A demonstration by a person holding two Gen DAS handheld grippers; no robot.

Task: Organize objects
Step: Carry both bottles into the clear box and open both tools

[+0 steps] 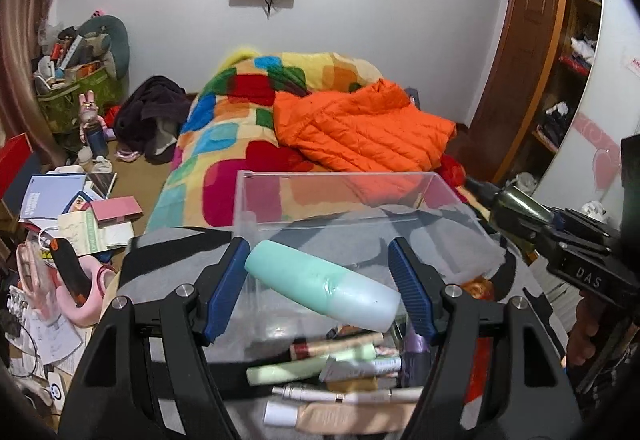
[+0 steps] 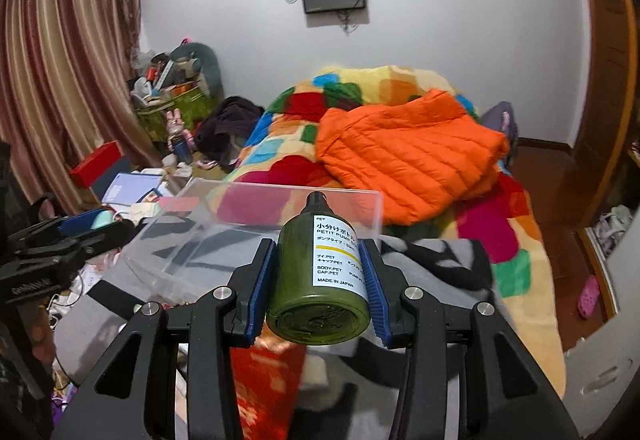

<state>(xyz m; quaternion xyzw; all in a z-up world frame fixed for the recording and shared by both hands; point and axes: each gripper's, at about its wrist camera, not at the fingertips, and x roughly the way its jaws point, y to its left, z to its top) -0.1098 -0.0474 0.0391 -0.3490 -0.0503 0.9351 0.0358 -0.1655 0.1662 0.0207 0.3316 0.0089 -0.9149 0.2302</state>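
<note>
My left gripper is shut on a mint-green bottle, held crosswise between its blue pads over the near end of a clear plastic box. Several cosmetic tubes lie below it. My right gripper is shut on a dark green pump bottle with a white label, just in front of the clear box. The right gripper and its bottle also show in the left wrist view, at the box's right side. The left gripper shows at the left of the right wrist view.
The box rests on a grey and black cloth on a bed with a colourful blanket and an orange jacket. Papers and boxes clutter the floor at left. A wooden wardrobe stands at right.
</note>
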